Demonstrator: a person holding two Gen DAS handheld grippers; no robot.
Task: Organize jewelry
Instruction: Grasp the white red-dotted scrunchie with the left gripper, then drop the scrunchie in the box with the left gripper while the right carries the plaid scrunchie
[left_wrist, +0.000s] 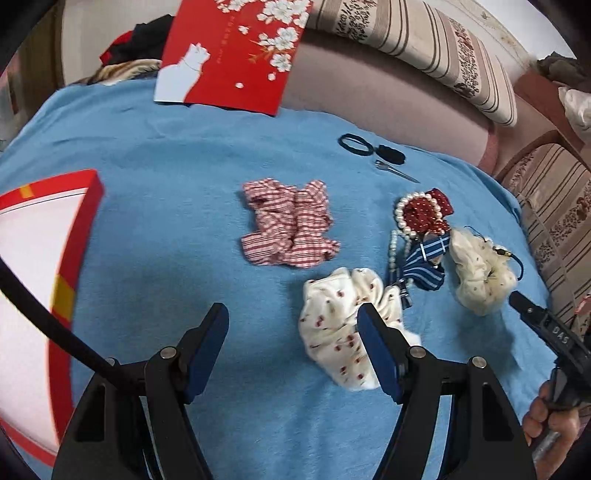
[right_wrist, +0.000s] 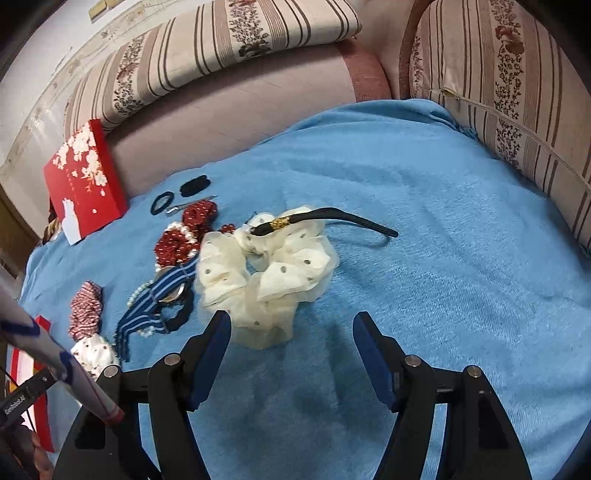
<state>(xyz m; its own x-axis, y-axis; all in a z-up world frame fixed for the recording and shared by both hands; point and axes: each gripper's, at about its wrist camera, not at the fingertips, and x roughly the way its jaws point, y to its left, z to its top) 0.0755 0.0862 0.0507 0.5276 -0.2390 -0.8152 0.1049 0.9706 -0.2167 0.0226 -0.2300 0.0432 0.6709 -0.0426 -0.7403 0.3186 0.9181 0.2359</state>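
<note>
- Blue-padded jaws of my left gripper (left_wrist: 293, 328) stand apart, empty, low in the frame; a white cherry-print scrunchie (left_wrist: 343, 325) lies beside its right finger.
- My right gripper (right_wrist: 291, 336) gapes, empty, just short of the cream scrunchie (right_wrist: 266, 273).
- Mid-frame: red checked scrunchie (left_wrist: 290, 227).
- Upper left: red lid (left_wrist: 236, 51).

You have: blue blanket (right_wrist: 424, 206), spread over pink sofa (right_wrist: 229, 110); striped floral cushions (right_wrist: 236, 33) beyond its far edge

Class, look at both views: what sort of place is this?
Probably a home living room: a striped floral sofa cushion, a blue blanket spread over the seat, and a cream scrunchie among other hair accessories.
</note>
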